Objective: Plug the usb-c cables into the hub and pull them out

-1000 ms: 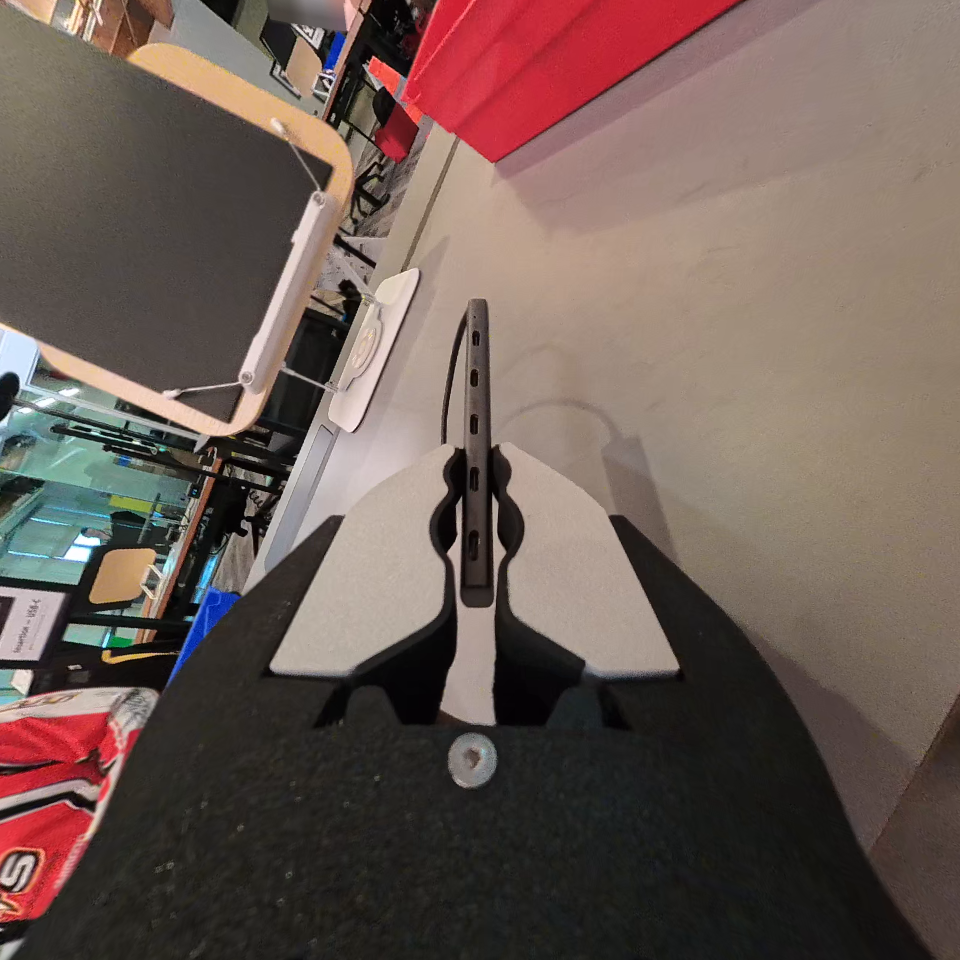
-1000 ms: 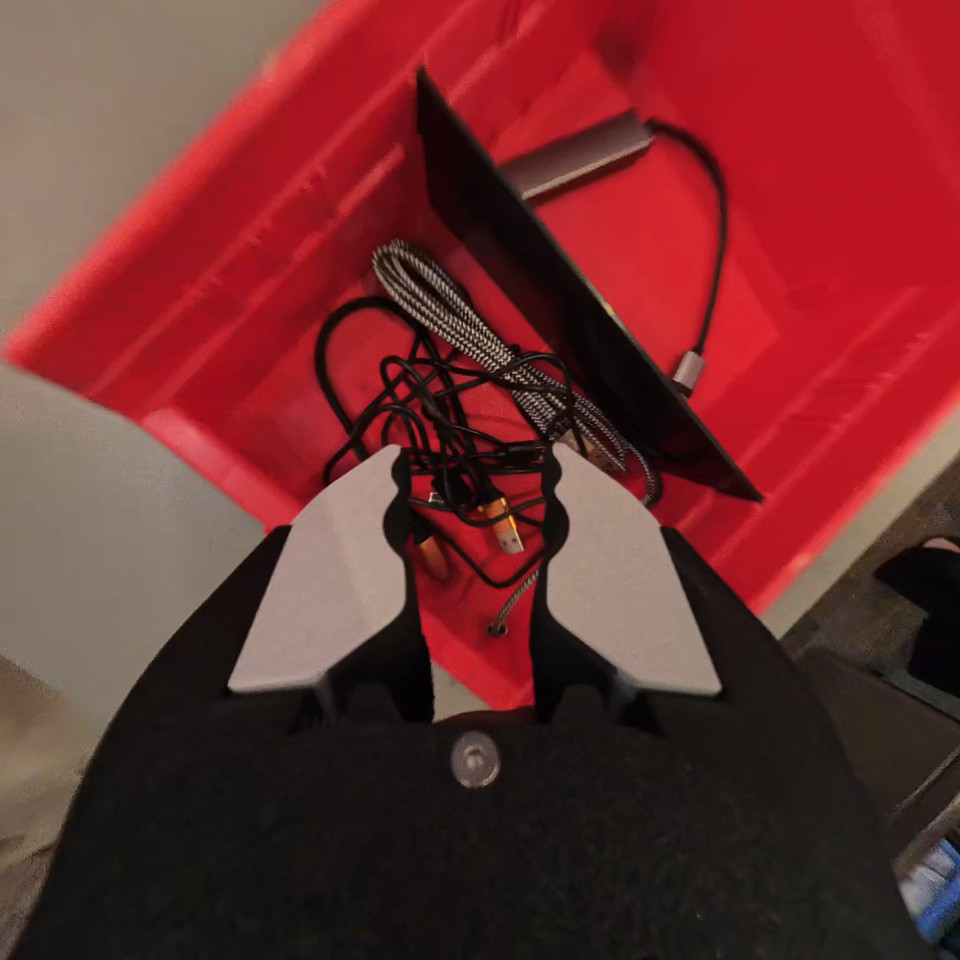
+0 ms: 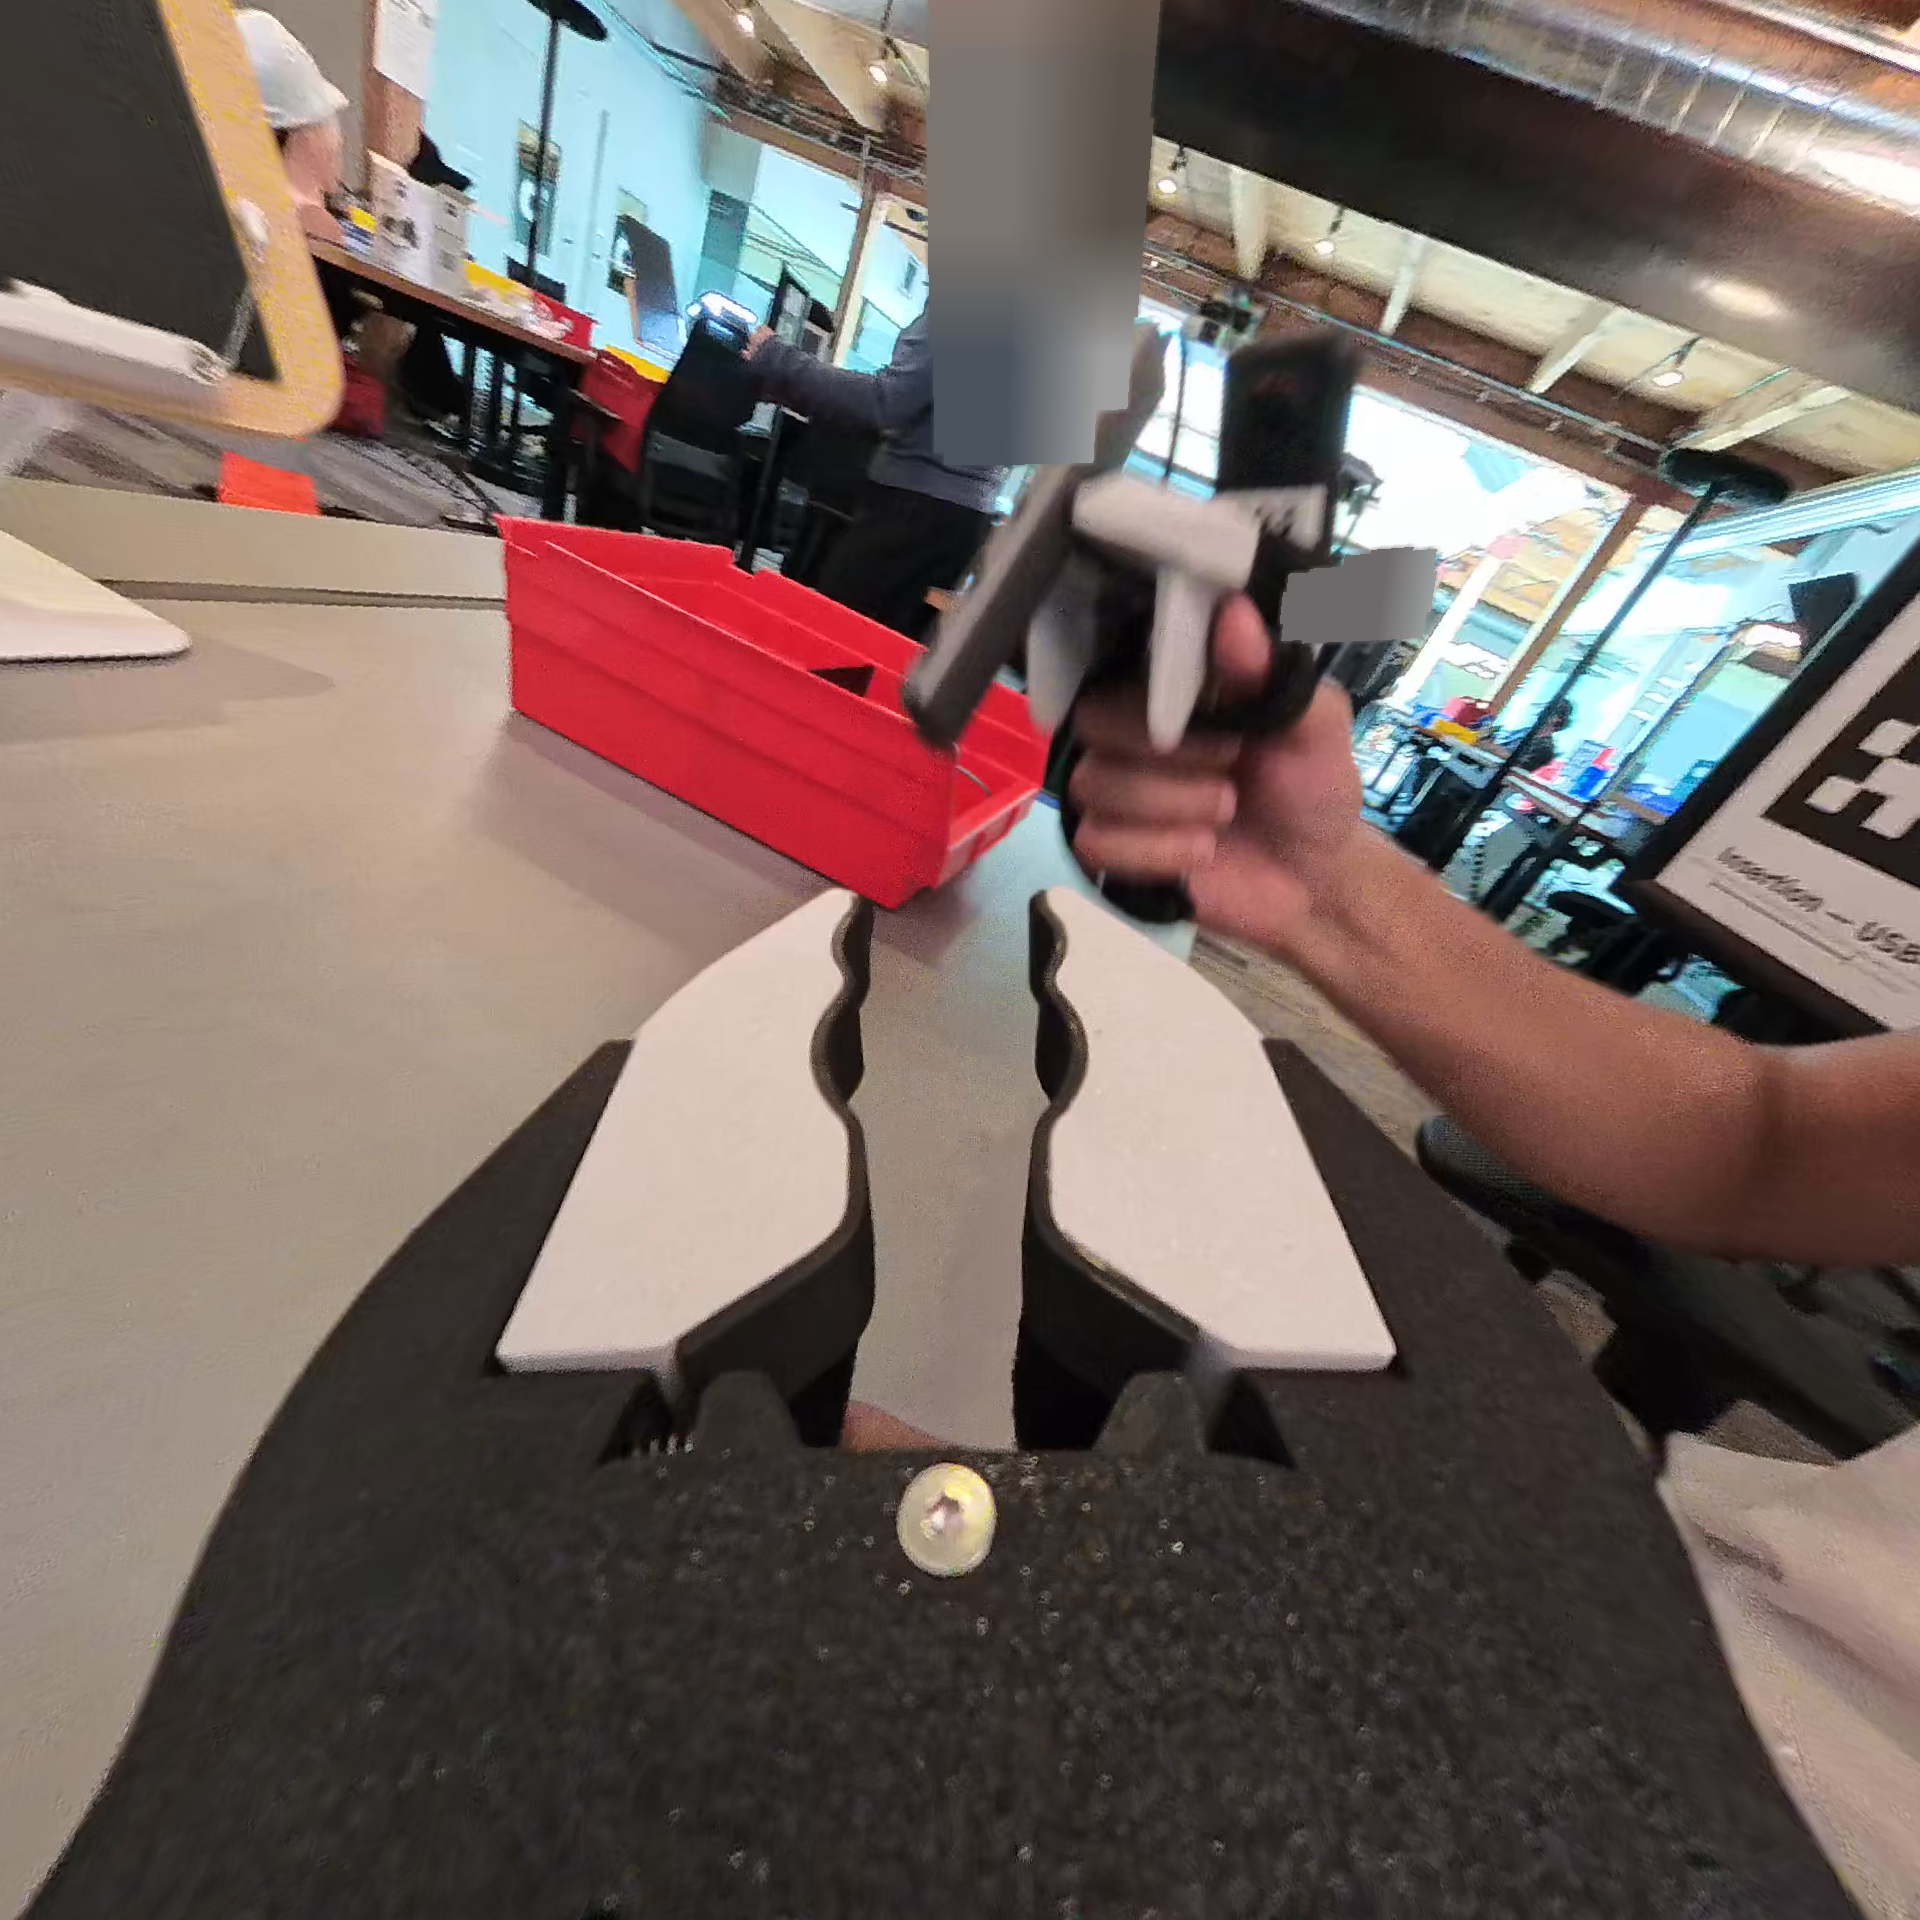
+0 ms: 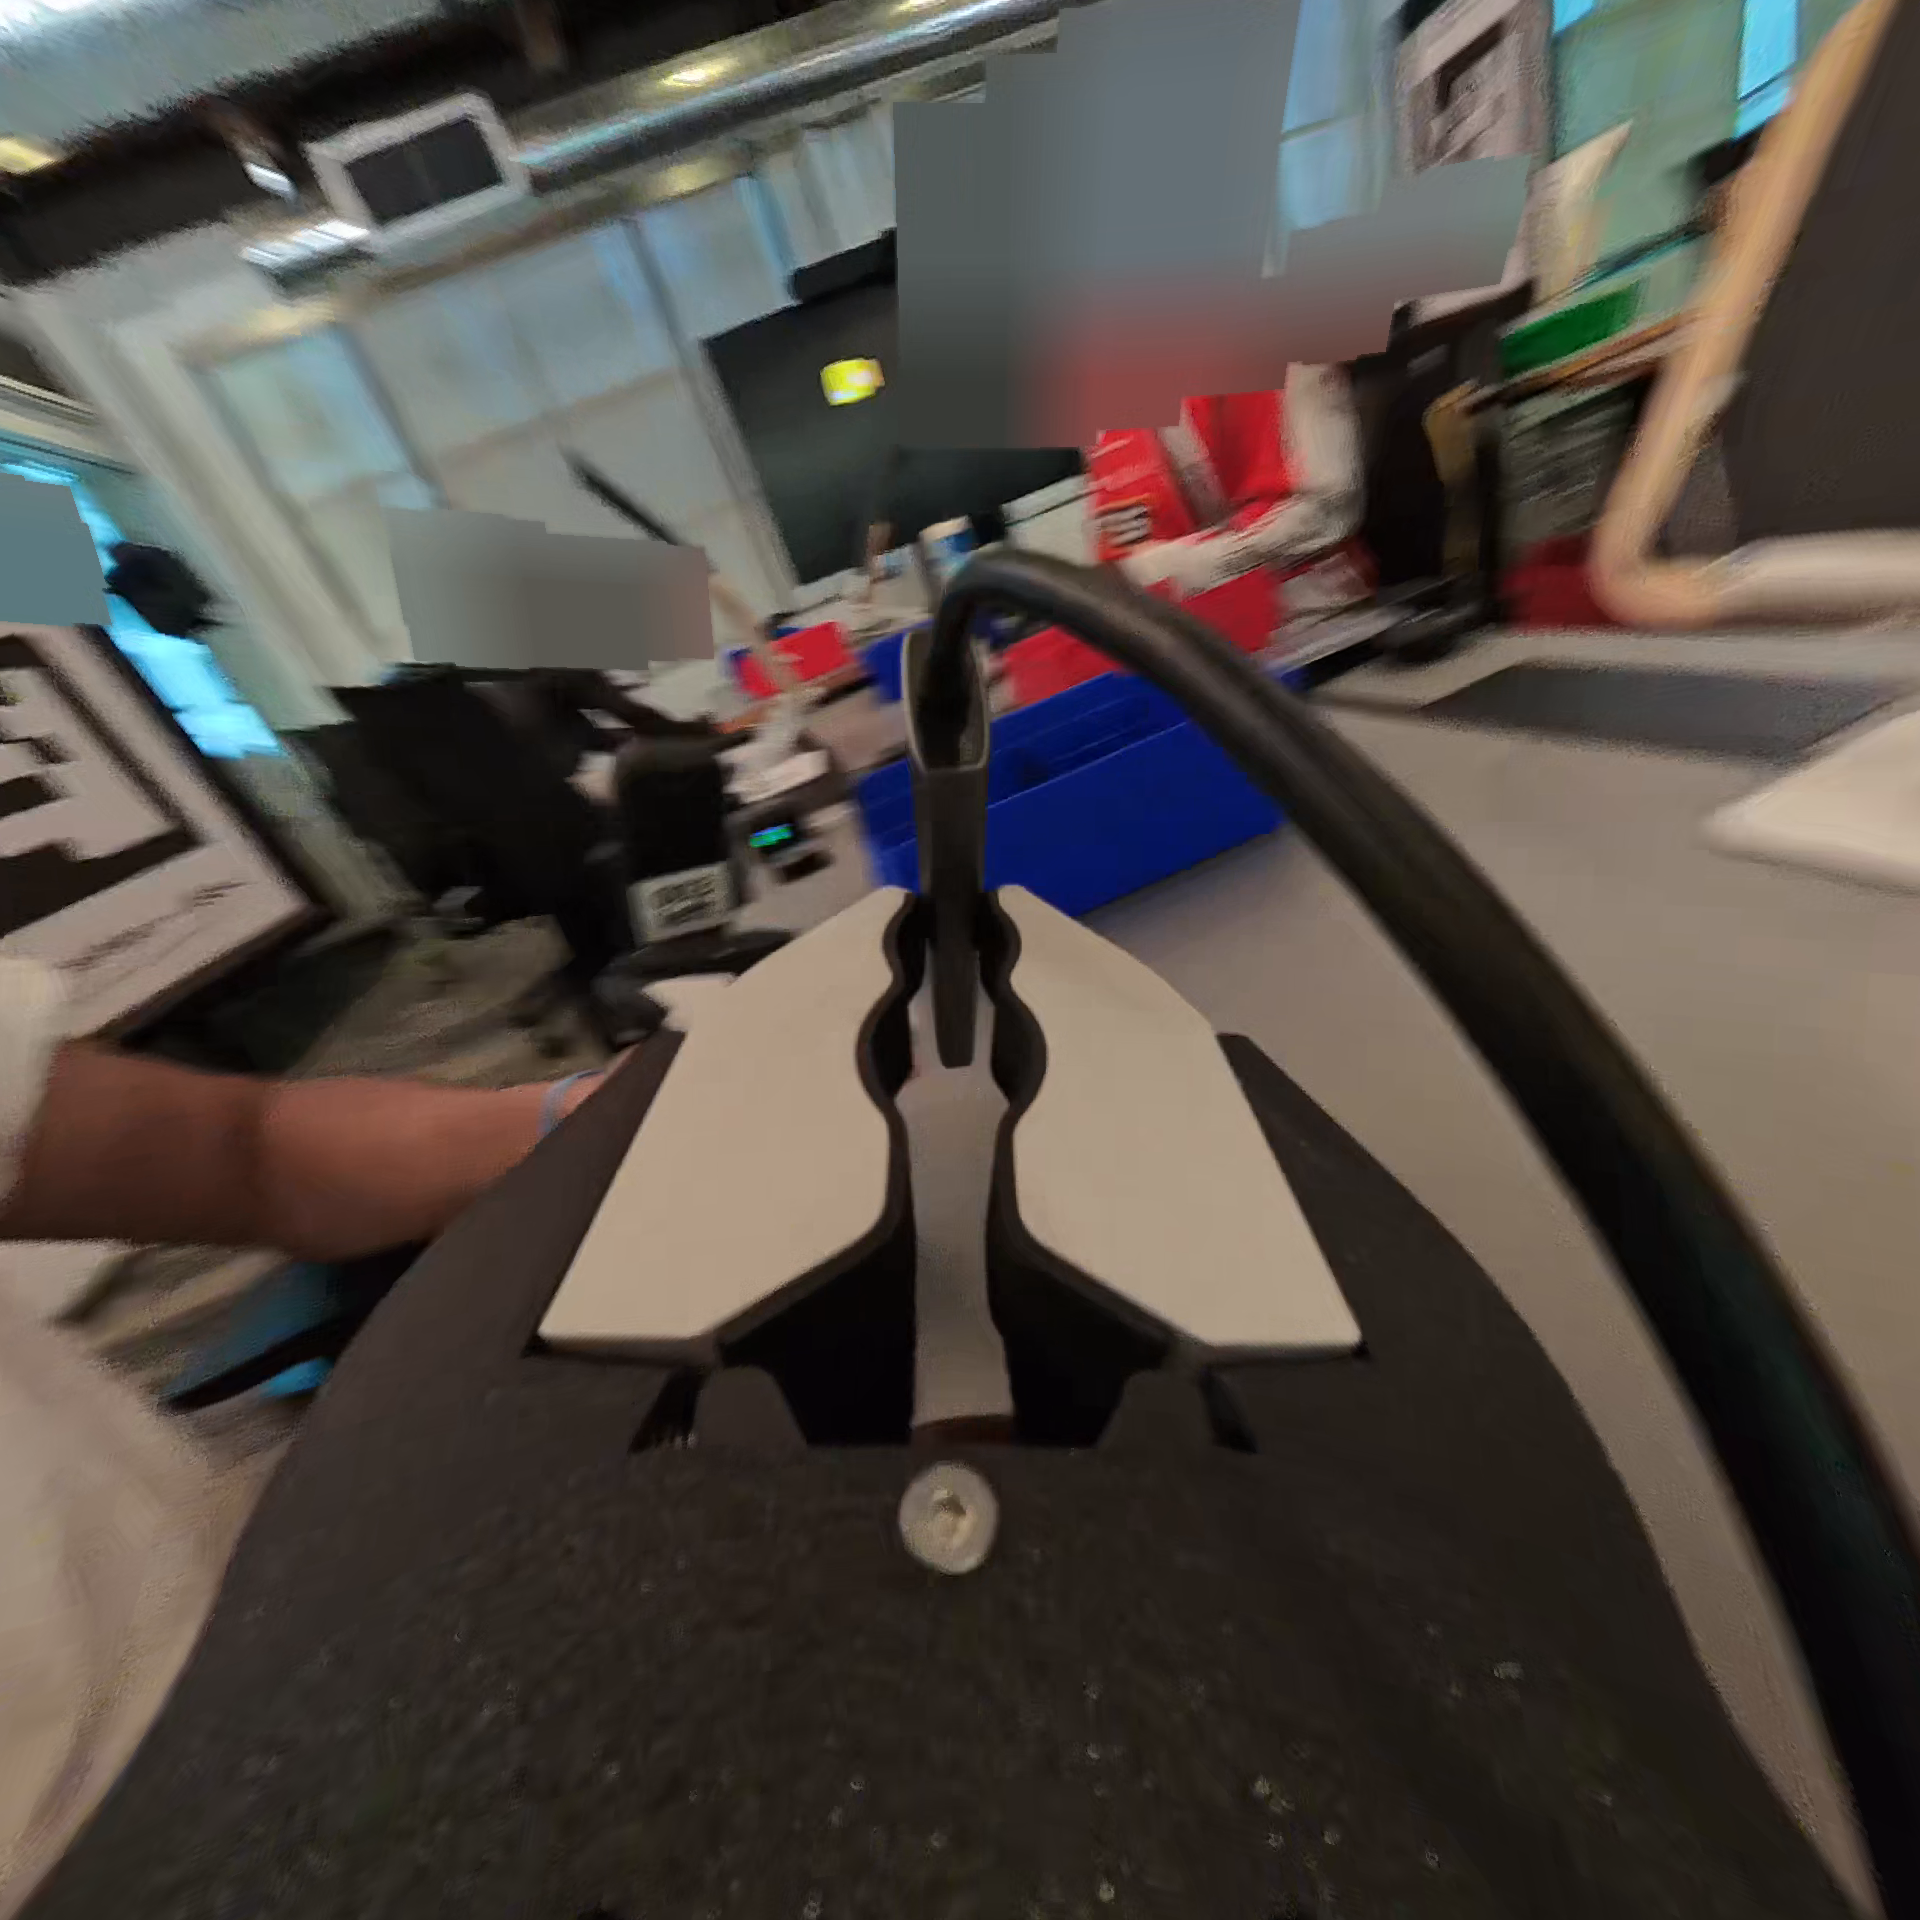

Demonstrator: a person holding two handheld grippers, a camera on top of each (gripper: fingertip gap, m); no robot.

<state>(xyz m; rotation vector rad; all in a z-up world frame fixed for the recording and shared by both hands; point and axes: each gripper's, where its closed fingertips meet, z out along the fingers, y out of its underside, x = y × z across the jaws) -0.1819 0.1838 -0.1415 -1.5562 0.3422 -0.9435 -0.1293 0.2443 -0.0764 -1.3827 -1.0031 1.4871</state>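
**Hub held in the right gripper above the table; left gripper empty**

The left gripper [image 3: 943, 935] is seen spread apart, with nothing between its grey fingers [image 3: 727, 1132]; only bare grey table [image 3: 260, 987] is visible through the gap. It is held low over the table and pointed toward a red bin [image 3: 748, 707] that sits on the far part of the surface.

The right gripper [image 4: 951, 914] is closed narrowly on a dark, slim hub [image 4: 951, 831], which is pinched near its lower end so that most of its body stands out beyond the fingertips. A thick black cable [image 4: 1403, 862] is attached at the hub's far end, is bent over in an arch and is carried back along the right side of the gripper toward the camera.

In the left wrist view the same gripper is shown farther off, gripped by a hand [image 3: 1195, 810] and raised above the near end of the red bin, with the hub slanting downward from its fingers. The picture is blurred there, so the hub's ports cannot be made out.

A blue bin [image 4: 1091, 821] is seen on the table beyond the hub in the right wrist view. A wood-rimmed black board [image 3: 125, 208] is mounted at the table's edge.
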